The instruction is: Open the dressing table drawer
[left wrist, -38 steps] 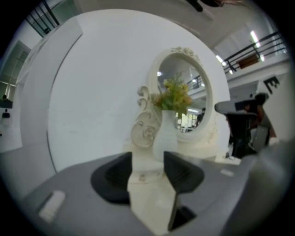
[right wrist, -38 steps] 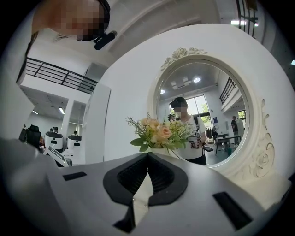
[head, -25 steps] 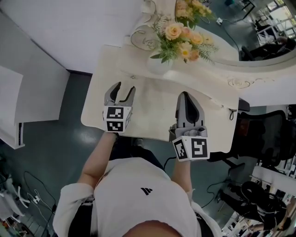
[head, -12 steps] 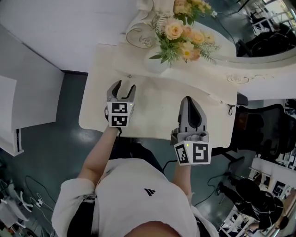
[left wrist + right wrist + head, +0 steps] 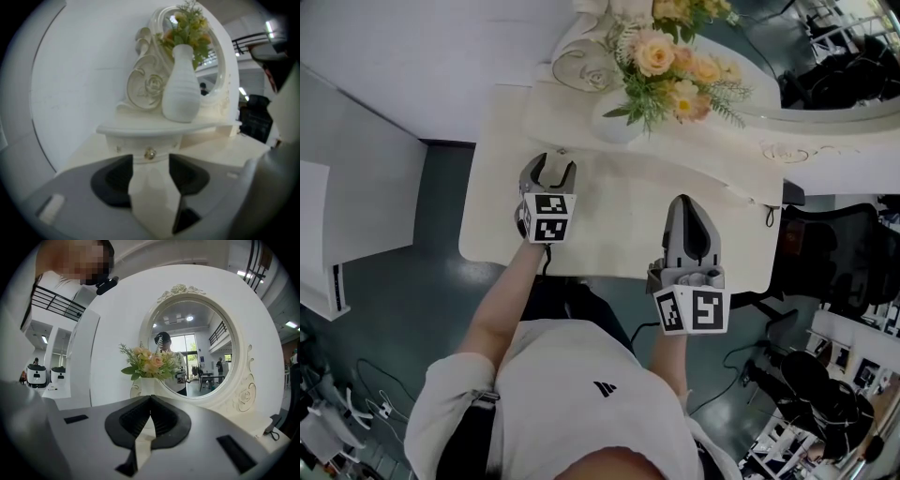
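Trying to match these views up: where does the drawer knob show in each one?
Head view: the drawer knob is a tiny dot, upper centre, just ahead of the left gripper.
Left gripper view: just below centre, beyond the gap of the open tongs.
Right gripper view: not in it.
Shared landmark: the white vase of flowers, in all three.

Gap between left gripper (image 5: 151, 159) jaws open, nothing in it. Dead ahead of gap, just beyond tips: knob (image 5: 150, 153). Above jaws: shelf (image 5: 140, 130) overhangs, blocks upward path, with vase (image 5: 180, 89) on it, up and right. Right of claw: bare tabletop (image 5: 234, 150). Ahead of right gripper (image 5: 150, 399), jaws together: vase, mirror (image 5: 201, 352), well apart.
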Demonstrator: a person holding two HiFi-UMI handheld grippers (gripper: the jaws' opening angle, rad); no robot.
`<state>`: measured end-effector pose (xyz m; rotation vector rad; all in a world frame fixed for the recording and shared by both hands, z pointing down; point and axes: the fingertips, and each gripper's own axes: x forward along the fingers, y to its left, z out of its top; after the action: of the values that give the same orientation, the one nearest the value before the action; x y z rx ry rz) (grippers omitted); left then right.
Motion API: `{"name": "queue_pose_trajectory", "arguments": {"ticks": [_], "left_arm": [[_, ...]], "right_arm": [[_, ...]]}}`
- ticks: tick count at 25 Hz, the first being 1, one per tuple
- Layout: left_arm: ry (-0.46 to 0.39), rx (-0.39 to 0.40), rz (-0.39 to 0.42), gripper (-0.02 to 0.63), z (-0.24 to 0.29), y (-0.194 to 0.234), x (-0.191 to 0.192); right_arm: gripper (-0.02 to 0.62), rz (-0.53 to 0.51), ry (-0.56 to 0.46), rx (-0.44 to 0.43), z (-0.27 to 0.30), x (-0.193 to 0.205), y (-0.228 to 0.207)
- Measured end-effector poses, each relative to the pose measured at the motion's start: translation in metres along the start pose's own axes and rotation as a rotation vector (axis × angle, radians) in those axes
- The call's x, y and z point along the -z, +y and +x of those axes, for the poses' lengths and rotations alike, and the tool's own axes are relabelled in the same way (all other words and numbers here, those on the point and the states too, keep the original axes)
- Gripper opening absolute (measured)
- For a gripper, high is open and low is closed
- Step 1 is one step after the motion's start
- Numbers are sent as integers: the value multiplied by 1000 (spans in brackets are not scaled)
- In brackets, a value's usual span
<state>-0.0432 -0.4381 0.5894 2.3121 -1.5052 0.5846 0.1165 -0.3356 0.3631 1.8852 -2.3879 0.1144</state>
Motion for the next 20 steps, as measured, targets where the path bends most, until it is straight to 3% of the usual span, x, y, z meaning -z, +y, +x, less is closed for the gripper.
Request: {"name": "queue_pose_trajectory", "arguments": {"ticks": [20], "left_arm": [[39, -4, 24, 239, 30, -1, 0]], "right_arm": [[-5, 1, 21, 25, 6, 7, -9]]}}
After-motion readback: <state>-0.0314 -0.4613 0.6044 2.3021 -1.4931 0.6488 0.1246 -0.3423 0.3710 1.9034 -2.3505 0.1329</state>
